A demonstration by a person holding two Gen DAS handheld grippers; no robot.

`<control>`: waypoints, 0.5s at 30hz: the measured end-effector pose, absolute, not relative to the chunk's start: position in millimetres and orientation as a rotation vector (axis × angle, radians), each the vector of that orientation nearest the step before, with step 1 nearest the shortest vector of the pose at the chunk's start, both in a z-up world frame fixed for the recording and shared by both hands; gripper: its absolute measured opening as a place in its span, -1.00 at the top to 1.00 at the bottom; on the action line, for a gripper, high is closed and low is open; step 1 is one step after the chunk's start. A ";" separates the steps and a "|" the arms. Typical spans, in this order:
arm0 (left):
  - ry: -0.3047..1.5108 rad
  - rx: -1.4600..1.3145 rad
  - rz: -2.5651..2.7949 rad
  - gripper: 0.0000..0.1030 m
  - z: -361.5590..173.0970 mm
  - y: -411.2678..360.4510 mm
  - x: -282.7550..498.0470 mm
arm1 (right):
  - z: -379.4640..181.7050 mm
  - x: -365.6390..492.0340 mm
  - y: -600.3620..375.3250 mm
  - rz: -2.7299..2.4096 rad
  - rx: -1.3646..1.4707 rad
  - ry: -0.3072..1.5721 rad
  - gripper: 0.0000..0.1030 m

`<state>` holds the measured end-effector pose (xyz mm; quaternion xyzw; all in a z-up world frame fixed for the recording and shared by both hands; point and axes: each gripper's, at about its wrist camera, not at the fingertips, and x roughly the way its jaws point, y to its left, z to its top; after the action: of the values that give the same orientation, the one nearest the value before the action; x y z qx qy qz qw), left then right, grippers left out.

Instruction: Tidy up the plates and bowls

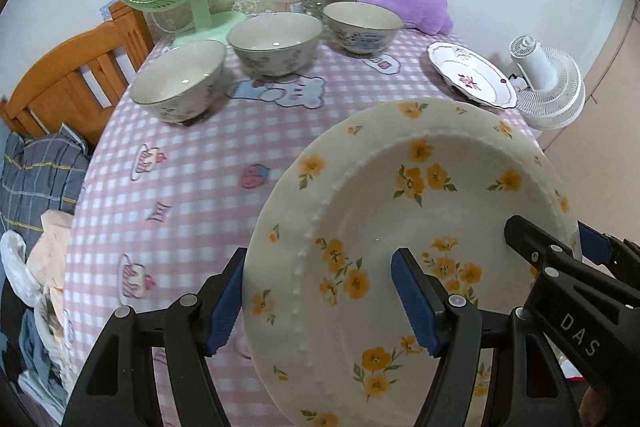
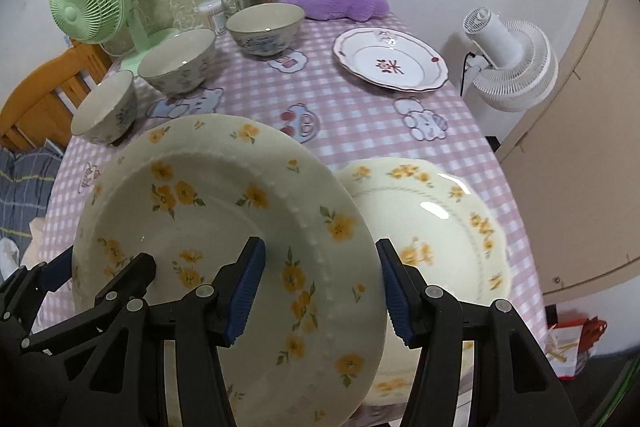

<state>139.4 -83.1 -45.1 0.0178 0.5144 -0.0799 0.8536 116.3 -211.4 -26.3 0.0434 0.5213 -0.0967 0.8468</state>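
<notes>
Both grippers were clamped on opposite edges of the same yellow-flower plate (image 1: 404, 227), holding it tilted above the pink gingham tablecloth (image 1: 192, 187). Left gripper (image 1: 320, 307): jaws about half spread, one blue ribbed pad under the rim, the other on the plate's upper face. Right gripper (image 2: 320, 291): same grasp on the far rim. The plate was glossy cream ceramic, round, with a beaded ridge around the well. A second, scalloped yellow-flower plate (image 2: 440, 227) lay on the cloth just beside it. Three glazed bowls (image 1: 276, 43) and a red-patterned plate (image 1: 472, 73) sat further back.
</notes>
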 end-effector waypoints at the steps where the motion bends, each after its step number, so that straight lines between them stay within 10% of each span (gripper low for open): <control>1: 1.084 0.035 -0.169 -0.38 -45.5 -90.2 138.8 | -26.1 115.6 -217.6 -0.202 0.090 1.100 -0.16; 15: 1.107 -0.001 -0.204 -0.39 -62.0 -180.7 136.0 | -31.5 108.7 -312.1 -0.229 0.062 1.123 -0.16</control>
<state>136.0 -180.7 -62.0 -0.0003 0.5249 -0.0967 0.8456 108.7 -312.1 -31.5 0.0294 0.5313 -0.1084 0.8397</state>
